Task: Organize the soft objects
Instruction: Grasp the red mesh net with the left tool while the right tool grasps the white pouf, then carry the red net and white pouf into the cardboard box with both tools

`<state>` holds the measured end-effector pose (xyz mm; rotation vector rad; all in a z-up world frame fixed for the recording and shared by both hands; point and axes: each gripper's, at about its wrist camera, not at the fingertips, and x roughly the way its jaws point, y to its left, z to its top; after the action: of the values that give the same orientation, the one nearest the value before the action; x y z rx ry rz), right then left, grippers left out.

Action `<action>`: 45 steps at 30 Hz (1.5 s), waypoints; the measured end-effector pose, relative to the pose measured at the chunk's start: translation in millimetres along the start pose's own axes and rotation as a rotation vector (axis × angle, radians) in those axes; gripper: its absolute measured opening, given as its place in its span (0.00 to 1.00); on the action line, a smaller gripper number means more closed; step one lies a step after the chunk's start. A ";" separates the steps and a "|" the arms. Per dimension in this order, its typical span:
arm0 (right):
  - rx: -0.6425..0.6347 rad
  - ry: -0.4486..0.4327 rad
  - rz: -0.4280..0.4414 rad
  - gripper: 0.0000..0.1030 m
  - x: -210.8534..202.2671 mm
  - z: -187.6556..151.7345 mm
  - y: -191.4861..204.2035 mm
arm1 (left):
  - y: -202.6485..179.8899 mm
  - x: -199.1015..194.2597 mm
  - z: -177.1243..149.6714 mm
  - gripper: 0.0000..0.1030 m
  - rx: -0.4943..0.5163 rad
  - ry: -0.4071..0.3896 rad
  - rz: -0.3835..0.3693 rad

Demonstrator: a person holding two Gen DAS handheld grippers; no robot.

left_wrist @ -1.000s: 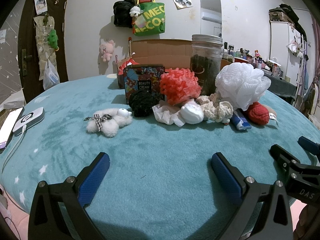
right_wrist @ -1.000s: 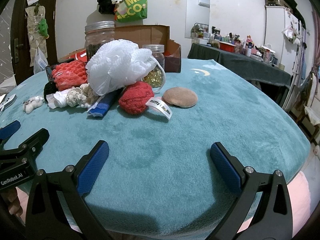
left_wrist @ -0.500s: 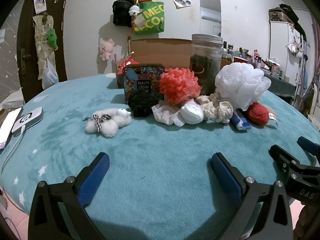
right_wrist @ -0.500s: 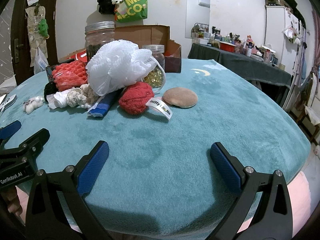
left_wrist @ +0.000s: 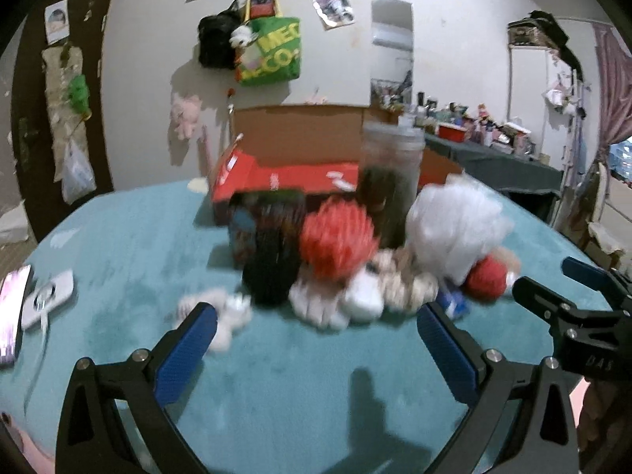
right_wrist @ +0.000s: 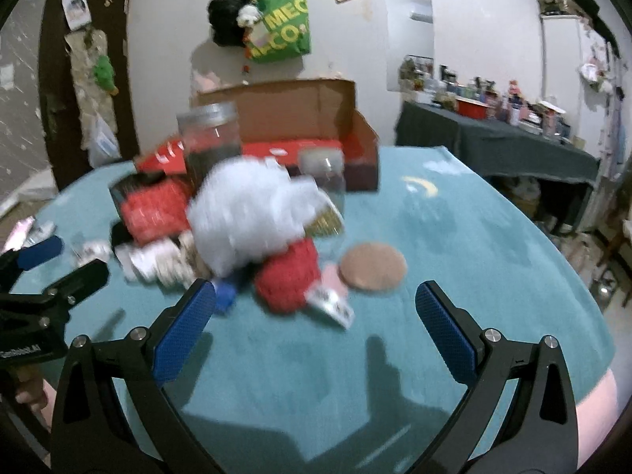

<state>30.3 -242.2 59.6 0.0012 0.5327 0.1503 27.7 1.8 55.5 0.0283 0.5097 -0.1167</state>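
Both hand-held tools hang above the teal plush table cover point(right_wrist: 493, 237) with nothing gripped: the left gripper point(left_wrist: 312, 328) has its blue-padded fingers spread wide, and the right gripper point(right_wrist: 316, 308) is just as wide. The soft things sit heaped mid-table in front of an open cardboard box with a red inner flap point(right_wrist: 316, 134): a white mesh bath pouf point(right_wrist: 245, 213), a coral-red ruffled pouf point(left_wrist: 335, 241), a red knitted ball with a paper tag point(right_wrist: 288, 276), a black yarn ball point(left_wrist: 270, 272), and a small white plush toy point(left_wrist: 225, 316) lying apart to the left. A flat round tan pad point(right_wrist: 373, 266) lies just beside the red ball. Motion blur softens the details. The step looks like an approach, with no item picked yet. Next, 1 gripper would need to descend over a chosen item, likely the red ball for the right or the plush for the left, and close gently
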 end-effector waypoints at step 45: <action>-0.125 -0.011 0.272 0.30 22.1 48.6 -4.3 | 7.1 33.2 55.6 0.43 0.065 0.108 -0.169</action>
<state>74.3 -241.4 90.1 -0.0477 0.5100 0.4490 84.2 2.2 87.8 0.0551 0.6160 -0.2982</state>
